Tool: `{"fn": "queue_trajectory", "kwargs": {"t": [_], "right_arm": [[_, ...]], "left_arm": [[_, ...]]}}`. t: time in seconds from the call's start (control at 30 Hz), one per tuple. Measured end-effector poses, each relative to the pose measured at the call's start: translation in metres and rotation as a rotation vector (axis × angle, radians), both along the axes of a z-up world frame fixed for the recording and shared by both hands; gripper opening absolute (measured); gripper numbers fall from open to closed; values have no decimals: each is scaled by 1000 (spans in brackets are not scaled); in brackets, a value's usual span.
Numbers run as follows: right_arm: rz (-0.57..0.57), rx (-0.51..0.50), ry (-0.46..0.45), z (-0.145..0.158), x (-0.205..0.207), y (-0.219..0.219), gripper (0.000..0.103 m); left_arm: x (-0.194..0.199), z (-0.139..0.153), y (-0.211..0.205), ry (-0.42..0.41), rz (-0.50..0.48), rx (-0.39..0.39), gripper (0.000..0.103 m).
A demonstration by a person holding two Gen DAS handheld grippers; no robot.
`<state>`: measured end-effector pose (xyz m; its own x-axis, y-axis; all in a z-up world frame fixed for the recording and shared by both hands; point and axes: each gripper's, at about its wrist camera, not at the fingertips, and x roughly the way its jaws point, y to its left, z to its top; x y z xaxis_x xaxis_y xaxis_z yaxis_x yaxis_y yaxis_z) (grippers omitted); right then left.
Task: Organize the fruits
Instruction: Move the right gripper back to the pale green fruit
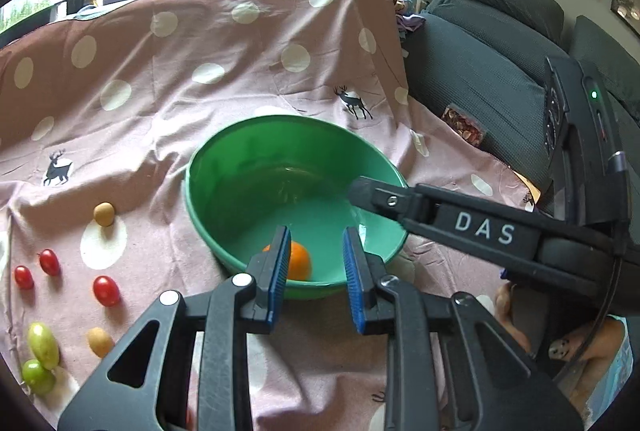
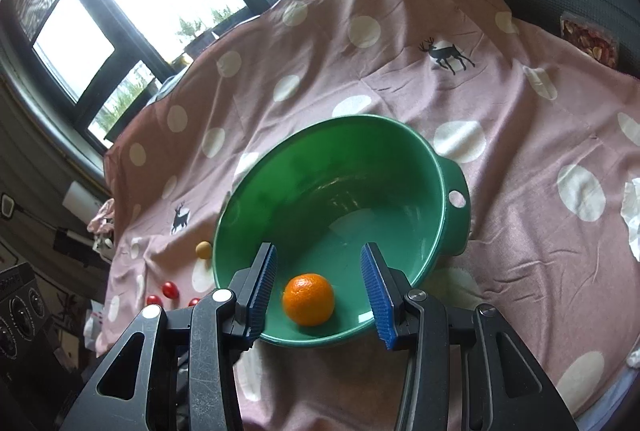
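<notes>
While you are hovering both tools over the round green plastic bowl (image 2: 400,167), note that it is holding only 1 small orange mandarin (image 2: 308,299), lying at its 6 o'clock wall. Your right gripper (image 2: 320,285) is standing open above it, jaws empty; your left gripper (image 1: 316,273) is also spread and empty. At 9 o'clock on the pink dotted cloth (image 1: 240,71), 3 red cherry tomatoes (image 1: 106,291), 2 green grapes (image 1: 43,345) and 2 tan round fruits (image 1: 104,213) are waiting. They are probably light, smooth and easily bruised, so pinch each gently across its middle.
</notes>
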<state>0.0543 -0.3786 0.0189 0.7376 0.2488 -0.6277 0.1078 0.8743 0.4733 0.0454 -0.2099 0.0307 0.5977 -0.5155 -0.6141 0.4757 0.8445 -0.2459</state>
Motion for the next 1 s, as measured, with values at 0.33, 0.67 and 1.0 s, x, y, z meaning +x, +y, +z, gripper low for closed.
{"fn": "queue_trajectory", "kwargs": {"t": [0.33,0.67,1.0], "right_arm": [[96,-9,-49,14,-2,33,47],[342,-61,-43,14,7,117,46],[552,1,131,-31,29,191,46]], "left_arm": [[-25,19,85,-40,186,23,25],[-44,-7,174,51,405,10,25],[-33,-39,229,180,544,22,25]]}}
